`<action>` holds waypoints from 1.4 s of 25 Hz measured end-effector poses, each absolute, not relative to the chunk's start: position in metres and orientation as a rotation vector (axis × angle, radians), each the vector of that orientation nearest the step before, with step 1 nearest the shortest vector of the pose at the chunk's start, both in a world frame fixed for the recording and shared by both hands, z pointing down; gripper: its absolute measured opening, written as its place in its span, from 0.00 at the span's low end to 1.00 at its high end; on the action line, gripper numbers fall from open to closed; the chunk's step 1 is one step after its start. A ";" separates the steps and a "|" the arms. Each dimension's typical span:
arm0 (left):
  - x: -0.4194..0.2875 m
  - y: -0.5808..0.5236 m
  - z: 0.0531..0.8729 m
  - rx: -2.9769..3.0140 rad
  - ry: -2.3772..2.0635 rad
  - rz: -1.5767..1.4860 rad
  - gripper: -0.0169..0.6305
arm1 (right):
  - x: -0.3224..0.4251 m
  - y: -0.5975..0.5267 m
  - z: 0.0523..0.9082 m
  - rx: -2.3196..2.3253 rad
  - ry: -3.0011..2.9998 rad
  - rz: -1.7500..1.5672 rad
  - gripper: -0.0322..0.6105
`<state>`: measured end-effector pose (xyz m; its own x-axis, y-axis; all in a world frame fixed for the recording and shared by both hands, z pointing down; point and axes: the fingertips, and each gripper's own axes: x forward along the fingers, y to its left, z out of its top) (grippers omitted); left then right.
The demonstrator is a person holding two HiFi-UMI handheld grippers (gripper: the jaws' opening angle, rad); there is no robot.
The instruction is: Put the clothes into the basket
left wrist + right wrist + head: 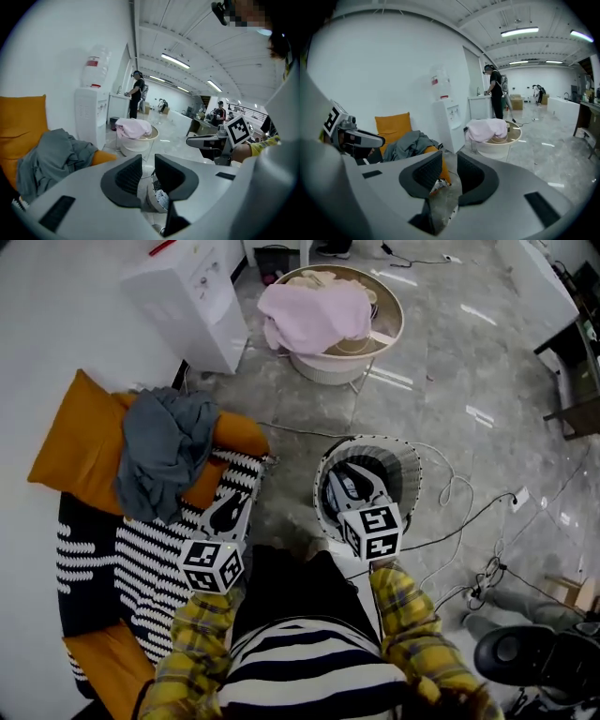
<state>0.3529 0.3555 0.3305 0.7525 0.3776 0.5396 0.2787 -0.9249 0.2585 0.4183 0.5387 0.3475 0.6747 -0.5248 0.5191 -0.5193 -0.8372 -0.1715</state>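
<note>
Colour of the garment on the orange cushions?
Grey garment; clearest in the head view.

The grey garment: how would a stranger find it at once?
Find the sofa with the black-and-white striped cover, left of the basket. On its orange cushions lies the grey garment, crumpled. Only it is grey; the pink cloth lies farther off.

No text, brand, number or sign can be read

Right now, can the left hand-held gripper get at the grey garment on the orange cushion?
Probably yes. The left hand-held gripper hangs close to the grey garment, with only the striped blanket between them, and its jaws stand slightly apart with nothing in them.
</note>
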 end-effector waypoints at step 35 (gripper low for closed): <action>0.349 0.028 0.408 2.579 -0.241 0.850 0.17 | 0.471 0.130 0.418 -2.546 1.800 -1.115 0.33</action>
